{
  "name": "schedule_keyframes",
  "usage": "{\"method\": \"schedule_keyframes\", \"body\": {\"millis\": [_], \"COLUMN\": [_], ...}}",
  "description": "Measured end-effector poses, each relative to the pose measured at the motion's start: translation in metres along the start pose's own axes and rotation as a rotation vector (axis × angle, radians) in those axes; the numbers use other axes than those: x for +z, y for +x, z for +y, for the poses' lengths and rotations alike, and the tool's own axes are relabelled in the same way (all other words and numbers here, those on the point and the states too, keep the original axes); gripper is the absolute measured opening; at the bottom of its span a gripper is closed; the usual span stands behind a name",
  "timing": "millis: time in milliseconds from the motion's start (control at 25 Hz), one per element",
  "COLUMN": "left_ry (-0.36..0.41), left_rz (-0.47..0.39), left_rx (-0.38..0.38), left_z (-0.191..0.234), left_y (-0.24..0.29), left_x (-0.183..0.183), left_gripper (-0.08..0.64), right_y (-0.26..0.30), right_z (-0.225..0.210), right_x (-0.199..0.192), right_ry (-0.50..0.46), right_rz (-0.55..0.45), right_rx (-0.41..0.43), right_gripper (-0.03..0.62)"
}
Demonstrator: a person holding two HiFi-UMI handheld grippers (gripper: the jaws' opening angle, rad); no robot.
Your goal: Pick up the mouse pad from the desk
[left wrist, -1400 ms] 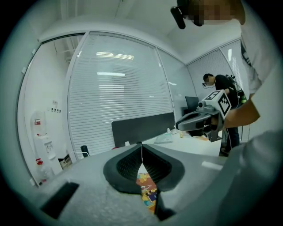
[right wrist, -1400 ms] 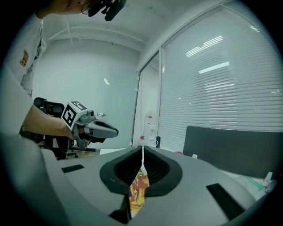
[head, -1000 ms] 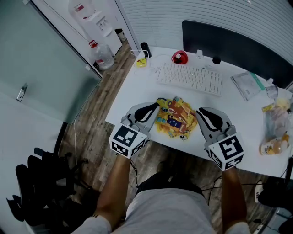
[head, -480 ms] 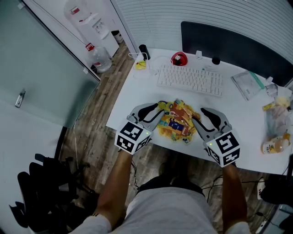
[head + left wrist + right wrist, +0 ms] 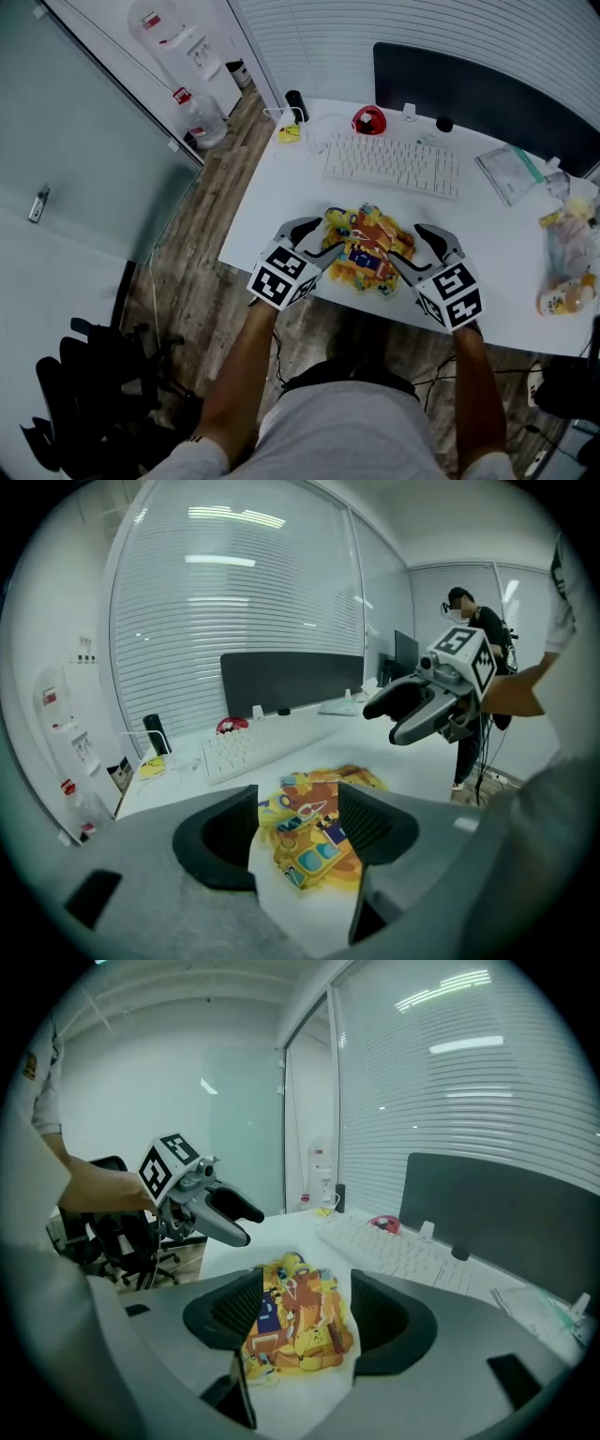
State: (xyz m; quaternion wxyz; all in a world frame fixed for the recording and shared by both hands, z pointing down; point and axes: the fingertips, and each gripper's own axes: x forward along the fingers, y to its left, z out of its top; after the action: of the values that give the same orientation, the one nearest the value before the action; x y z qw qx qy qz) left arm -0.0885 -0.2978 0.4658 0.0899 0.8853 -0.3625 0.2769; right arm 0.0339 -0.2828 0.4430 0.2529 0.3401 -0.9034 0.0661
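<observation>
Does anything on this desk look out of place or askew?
Yes. The mouse pad lies askew at the front edge of the desk, far from the red mouse, which sits beyond the keyboard.

The mouse pad [image 5: 367,251] is a thin sheet with an irregular outline, printed all over with yellow, orange and blue cartoon figures. It lies on the white table [image 5: 281,187] near the front edge, apart from the keyboard [image 5: 392,161] behind it.

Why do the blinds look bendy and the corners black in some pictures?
Left gripper view: a wide lens bends the blinds and leaves dark corners, with glare streaks near their top. Right gripper view: same bend, same dark corners. Head view: straighter lines, dimmer, slightly soft.
</observation>
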Motion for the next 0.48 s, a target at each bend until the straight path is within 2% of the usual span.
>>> {"method": "schedule_keyframes", "body": {"millis": [480], "left_ry": [-0.09], "left_rz": [0.2], "left_rx": [-0.06], "left_z": [-0.001], "left_y": [0.027], "left_x": [-0.057], "left_gripper": [0.318], "right_y": [0.028], "right_z": [-0.01], "right_x": [-0.063], "right_ry": [0.062], "right_rz": [0.221], "right_rx": [-0.017], "right_gripper": [0.288]}}
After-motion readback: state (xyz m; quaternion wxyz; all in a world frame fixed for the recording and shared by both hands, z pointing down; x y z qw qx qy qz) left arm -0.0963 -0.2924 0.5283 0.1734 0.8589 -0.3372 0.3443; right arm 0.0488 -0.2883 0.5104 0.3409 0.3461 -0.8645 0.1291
